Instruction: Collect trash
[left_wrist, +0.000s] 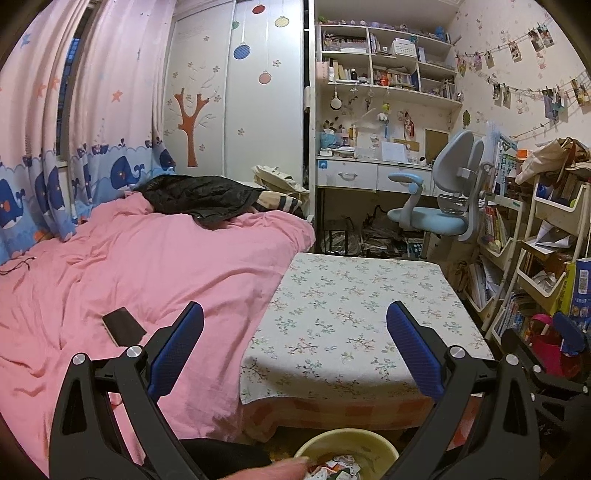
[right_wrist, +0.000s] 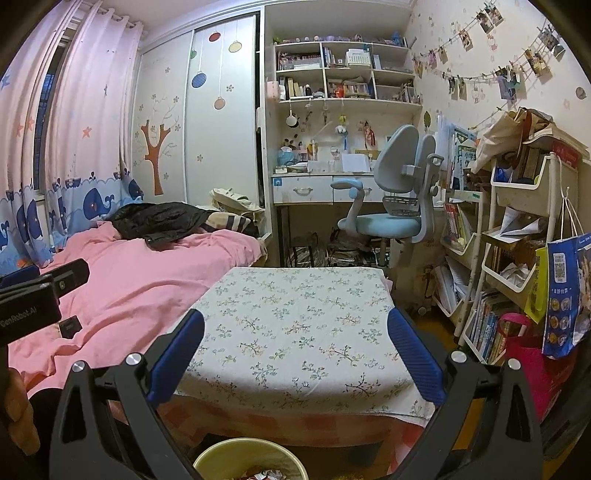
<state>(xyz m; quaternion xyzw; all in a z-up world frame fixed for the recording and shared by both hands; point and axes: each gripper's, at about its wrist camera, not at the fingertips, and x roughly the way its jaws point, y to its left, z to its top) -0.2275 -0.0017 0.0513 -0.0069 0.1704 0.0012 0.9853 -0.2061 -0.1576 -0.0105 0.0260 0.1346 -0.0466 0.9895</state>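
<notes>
Pink bedding covers the bed (left_wrist: 122, 254) on the left of a small bedroom, and a table under a floral cloth (left_wrist: 354, 314) stands just beside it, its top bare. Both grippers hang above the near edge of that table. The left gripper (left_wrist: 295, 347) has its 2 blue-padded fingers spread wide and holds nothing. The right gripper (right_wrist: 295, 350) is likewise spread wide with nothing between its pads.

On the near floor, below the table edge, sits a pale yellow bin (left_wrist: 347, 439) with crumpled paper and wrappers (left_wrist: 340, 463) inside; a fingertip (left_wrist: 284, 467) reaches its rim in the left wrist view. In the right wrist view the same bin (right_wrist: 251, 452) lies between the fingers.

A black device at the left edge of the right wrist view reads "GenRobot.AI" (right_wrist: 18, 317). A dark phone (left_wrist: 123, 326) lies on the bedding. On the right, a blue printed bag (right_wrist: 565, 291) hangs from the white shelf rack (right_wrist: 517, 229); its small writing is not legible.
</notes>
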